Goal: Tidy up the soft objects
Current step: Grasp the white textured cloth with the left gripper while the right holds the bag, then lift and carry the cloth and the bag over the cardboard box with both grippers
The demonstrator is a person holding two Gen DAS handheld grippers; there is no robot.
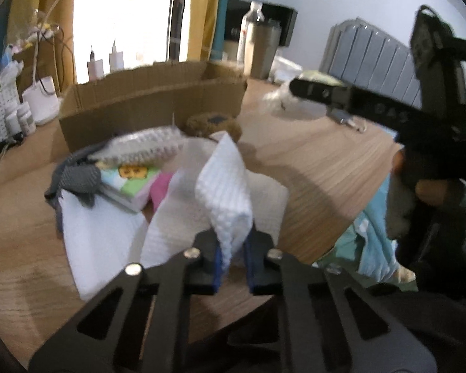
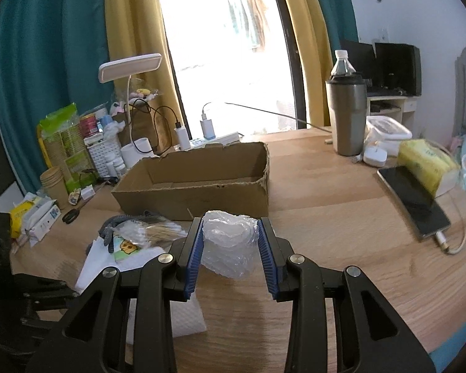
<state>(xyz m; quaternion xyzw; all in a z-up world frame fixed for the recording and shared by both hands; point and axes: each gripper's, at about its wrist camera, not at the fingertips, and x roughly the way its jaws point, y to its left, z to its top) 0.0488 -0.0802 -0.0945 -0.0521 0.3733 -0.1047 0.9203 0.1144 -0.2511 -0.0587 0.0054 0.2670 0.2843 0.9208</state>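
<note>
Both claws loaded. Left claw [image 1: 233, 259] pinched nearly shut on a corner of the white foam sheet [image 1: 225, 186], lifted off the table [image 1: 310, 168]. Right claw [image 2: 231, 255] clamps a wad of bubble wrap [image 2: 228, 245] above bare wood. Cardboard box [image 2: 202, 180] just ahead, open-topped, room inside.

White waffle-textured cloth [image 1: 230, 192], clear bubble wrap [image 2: 228, 245], brown cardboard box [image 2: 198, 183], teal-and-mustard curtains [image 2: 46, 62]

Blown-out daylight from the window [image 2: 226, 46] backlights both fisheye views; the left wrist view is motion-blurred.
</note>
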